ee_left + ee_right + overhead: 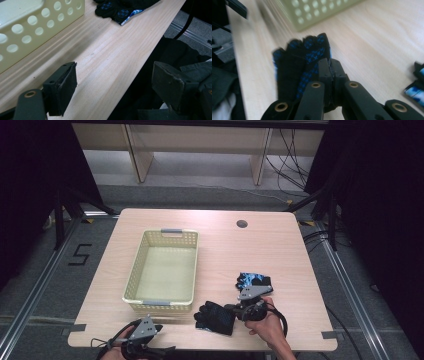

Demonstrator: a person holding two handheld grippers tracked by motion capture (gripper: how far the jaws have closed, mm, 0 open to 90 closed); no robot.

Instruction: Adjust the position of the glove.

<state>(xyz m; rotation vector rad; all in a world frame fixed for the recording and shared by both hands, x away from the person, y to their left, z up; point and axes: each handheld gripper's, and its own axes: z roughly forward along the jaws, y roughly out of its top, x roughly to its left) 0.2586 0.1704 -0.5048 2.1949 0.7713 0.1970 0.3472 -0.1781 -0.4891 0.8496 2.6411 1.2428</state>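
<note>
A black glove with blue grip dots [216,316] lies flat near the table's front edge, fingers pointing toward the basket [297,62]. My right gripper [231,310] is shut on its cuff end, the two jaws pressed together over the fabric [331,65]. A second glove, black and blue [254,280], lies just behind the right gripper [418,87]. My left gripper [165,342] hovers at the table's front left edge, its jaws wide apart with nothing between them [115,72]. From the left gripper view the black glove [112,10] lies farther along the table.
A pale yellow perforated basket [131,285] with grey handles stands left of centre, with nothing in it [37,22] [322,12]. A round cable hole [242,224] sits at the table's far side. Bare wood spreads to the right and behind the gloves.
</note>
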